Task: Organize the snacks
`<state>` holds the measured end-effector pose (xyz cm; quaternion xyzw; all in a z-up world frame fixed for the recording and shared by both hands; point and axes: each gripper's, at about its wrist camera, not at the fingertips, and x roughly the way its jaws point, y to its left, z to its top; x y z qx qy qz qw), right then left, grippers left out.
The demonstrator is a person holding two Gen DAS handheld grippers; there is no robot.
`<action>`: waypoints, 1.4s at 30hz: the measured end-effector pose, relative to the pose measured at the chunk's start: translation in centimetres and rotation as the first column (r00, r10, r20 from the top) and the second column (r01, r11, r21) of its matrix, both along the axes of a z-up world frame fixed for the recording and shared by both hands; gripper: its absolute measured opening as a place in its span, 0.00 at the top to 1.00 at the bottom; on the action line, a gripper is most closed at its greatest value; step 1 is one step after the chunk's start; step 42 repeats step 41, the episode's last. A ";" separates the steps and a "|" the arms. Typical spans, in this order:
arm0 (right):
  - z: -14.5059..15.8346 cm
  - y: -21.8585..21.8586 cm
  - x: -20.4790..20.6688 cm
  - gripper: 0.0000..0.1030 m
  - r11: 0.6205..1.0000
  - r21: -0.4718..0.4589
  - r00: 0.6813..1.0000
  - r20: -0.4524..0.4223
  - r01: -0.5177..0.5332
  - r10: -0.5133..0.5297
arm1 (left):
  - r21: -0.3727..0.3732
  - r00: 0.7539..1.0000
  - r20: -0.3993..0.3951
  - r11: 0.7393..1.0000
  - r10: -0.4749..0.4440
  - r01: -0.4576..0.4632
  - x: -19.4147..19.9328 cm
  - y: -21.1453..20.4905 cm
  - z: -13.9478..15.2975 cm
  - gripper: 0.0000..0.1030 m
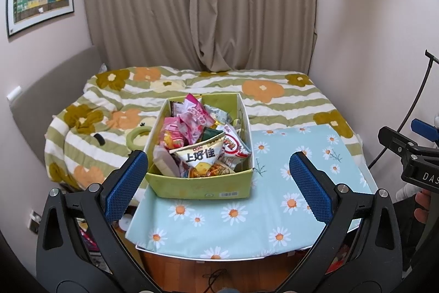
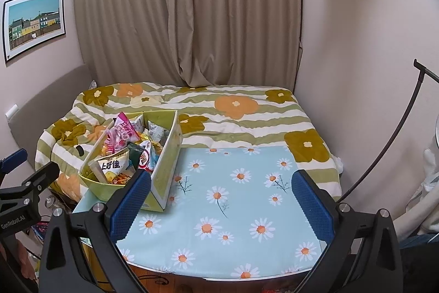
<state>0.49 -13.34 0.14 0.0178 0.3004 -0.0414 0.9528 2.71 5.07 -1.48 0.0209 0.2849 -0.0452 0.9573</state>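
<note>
Straight ahead of my open left fingers (image 1: 218,183) lay the snack-filled green cardboard box (image 1: 203,186), long axis running away; my right fingers (image 2: 222,206), open too, sat off to its right.

Table (image 2: 236,210) w/ snack box (image 2: 164,175).

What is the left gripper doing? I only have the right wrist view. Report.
Observer: The left gripper is open and empty, facing the box.
Operator: Find me a label on that box.
Observer: A barcode sticker sits low on its near wall, towards the right.
Operator: Check the bed left of the box.
Observer: A green ring lies on the quilt there.
</note>
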 end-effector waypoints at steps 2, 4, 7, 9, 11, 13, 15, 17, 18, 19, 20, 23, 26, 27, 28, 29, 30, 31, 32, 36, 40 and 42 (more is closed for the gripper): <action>0.0 -0.1 0.0 0.01 1.000 0.000 1.000 0.001 -0.002 0.002 | 0.001 1.000 0.001 1.000 -0.001 0.001 0.2 0.0 0.0 0.01; -0.1 -0.1 0.1 0.01 1.000 0.000 1.000 0.001 -0.001 0.001 | -0.001 1.000 0.001 1.000 -0.003 0.003 0.2 0.0 0.0 0.01; -0.1 -0.2 0.1 0.01 1.000 0.000 1.000 0.000 -0.001 0.001 | 0.000 1.000 0.001 1.000 -0.004 0.004 0.3 0.1 0.0 0.01; -0.1 -0.2 0.1 0.01 1.000 0.001 1.000 0.000 0.001 -0.001 | 0.001 1.000 0.001 1.000 -0.003 0.003 0.3 0.0 0.0 0.01; 0.0 -0.3 0.2 0.01 1.000 0.000 1.000 -0.002 0.002 -0.002 | 0.001 1.000 0.004 1.000 -0.003 0.003 0.4 0.0 0.0 0.01; 0.0 -0.4 0.3 0.01 1.000 0.000 1.000 -0.001 0.007 -0.007 | 0.001 1.000 0.004 1.000 -0.009 0.009 0.7 0.1 0.1 0.01; -0.1 -0.6 0.4 0.01 1.000 0.000 1.000 -0.004 0.011 -0.011 | 0.004 1.000 0.005 1.000 -0.013 0.013 0.9 0.2 0.1 0.01; -0.1 -0.5 0.3 0.01 1.000 0.000 1.000 -0.002 0.012 -0.012 | 0.006 1.000 0.009 1.000 -0.017 0.017 1.0 0.3 0.0 0.01; -0.1 -0.5 0.4 0.01 1.000 0.000 1.000 -0.002 0.014 -0.014 | 0.007 1.000 0.009 1.000 -0.019 0.019 1.1 0.3 0.0 0.01; -0.1 -0.5 0.4 0.01 1.000 0.000 1.000 -0.003 0.016 -0.016 | 0.005 1.000 0.007 1.000 -0.018 0.018 1.1 0.3 0.0 0.01; -0.1 -0.6 0.5 0.01 1.000 0.000 1.000 -0.003 0.017 -0.017 | 0.004 1.000 0.006 1.000 -0.019 0.019 1.2 0.4 -0.1 0.01; -0.2 -0.6 0.6 0.01 1.000 0.000 1.000 -0.004 0.020 -0.020 | 0.006 1.000 0.010 1.000 -0.017 0.017 1.2 0.5 -0.1 0.01; -0.2 -0.6 0.6 0.01 1.000 0.000 1.000 -0.003 0.022 -0.022 | 0.009 1.000 0.014 1.000 -0.019 0.019 1.2 0.4 0.0 0.01; -0.2 -0.7 0.6 0.01 1.000 0.001 1.000 -0.003 0.023 -0.023 | 0.008 1.000 0.016 1.000 -0.018 0.018 1.2 0.4 0.0 0.01; -0.2 -0.7 0.6 0.01 1.000 0.001 1.000 -0.002 0.024 -0.024 | 0.007 1.000 0.019 1.000 -0.018 0.018 1.1 0.5 0.0 0.01; -0.2 -0.7 0.6 0.01 1.000 0.001 1.000 -0.002 0.026 -0.026 | 0.005 1.000 0.023 1.000 -0.019 0.018 1.2 0.5 0.0 0.01; -0.3 -0.7 0.7 0.01 1.000 0.002 1.000 -0.002 0.028 -0.028 | 0.003 1.000 0.024 1.000 -0.021 0.021 1.2 0.6 0.0 0.01; -0.3 -0.7 0.7 0.01 1.000 0.002 1.000 -0.002 0.028 -0.028 | -0.001 0.999 0.024 1.000 -0.024 0.024 1.2 0.6 0.0 0.01; -0.3 -0.7 0.7 0.01 1.000 0.001 1.000 -0.001 0.028 -0.028 | -0.009 1.000 0.021 1.000 -0.022 0.022 1.2 0.8 0.0 0.01; -0.3 -0.8 0.7 0.01 1.000 0.002 1.000 -0.002 0.028 -0.028 | -0.031 1.000 0.010 0.999 -0.022 0.022 1.6 1.1 -0.2 0.01; -0.3 -0.8 0.7 0.01 1.000 0.002 1.000 -0.002 0.026 -0.026 | -0.029 0.999 0.024 0.999 -0.022 0.023 1.5 1.2 -0.2 0.01; -0.3 -0.8 0.7 0.01 1.000 0.003 1.000 -0.002 0.026 -0.026 | -0.030 0.999 0.026 0.999 -0.023 0.023 1.6 1.3 -0.1 0.01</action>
